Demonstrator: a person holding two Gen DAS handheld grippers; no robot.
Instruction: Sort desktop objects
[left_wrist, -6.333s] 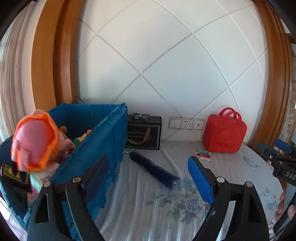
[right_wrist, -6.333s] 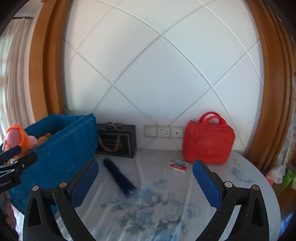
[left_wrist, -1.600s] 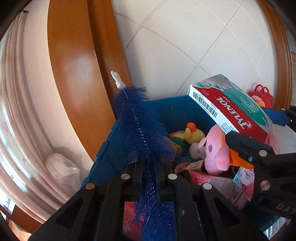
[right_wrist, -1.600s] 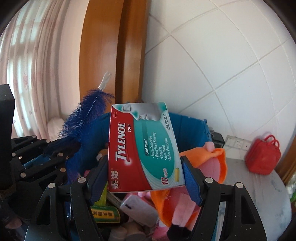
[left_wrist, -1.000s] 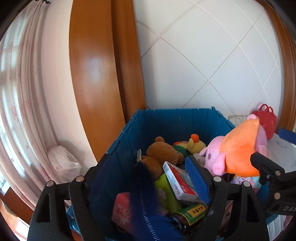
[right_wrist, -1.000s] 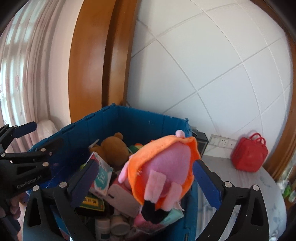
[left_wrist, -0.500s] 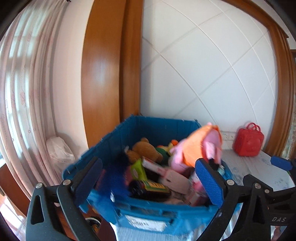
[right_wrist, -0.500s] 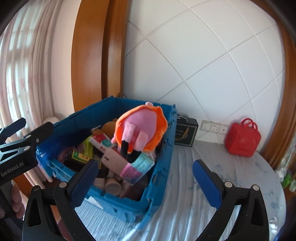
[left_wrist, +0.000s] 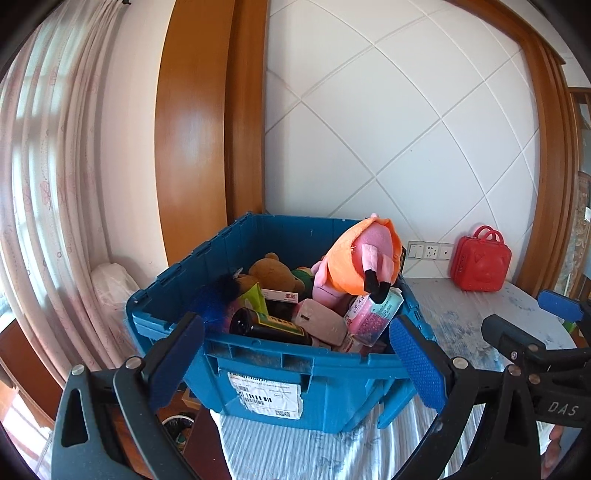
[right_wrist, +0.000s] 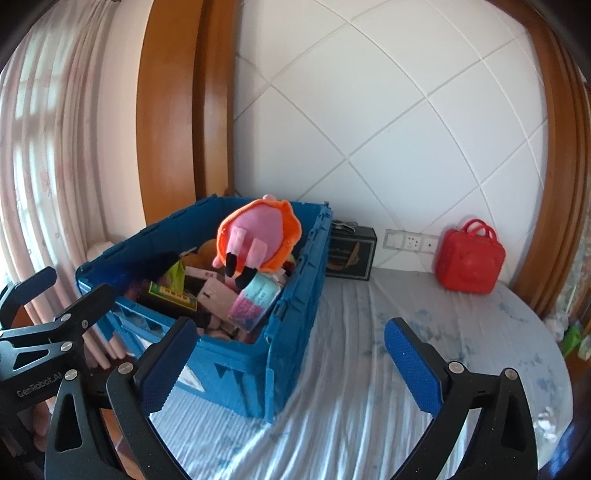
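Both my grippers hang wide open with nothing between the pads: left gripper (left_wrist: 301, 354) facing the near wall of the blue crate (left_wrist: 310, 373), right gripper (right_wrist: 291, 363) over the tablecloth (right_wrist: 354, 369) beside it. Blue brush (left_wrist: 216, 299) lies inside at the crate's left, pink plush (left_wrist: 360, 264) piled on top

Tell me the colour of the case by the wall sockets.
Red case, clearest in the right wrist view.

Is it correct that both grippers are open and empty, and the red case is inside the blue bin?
Not entirely. Both the left gripper and right gripper are open and empty, but the red case stands on the table by the wall, outside the blue bin, as the right wrist view shows.
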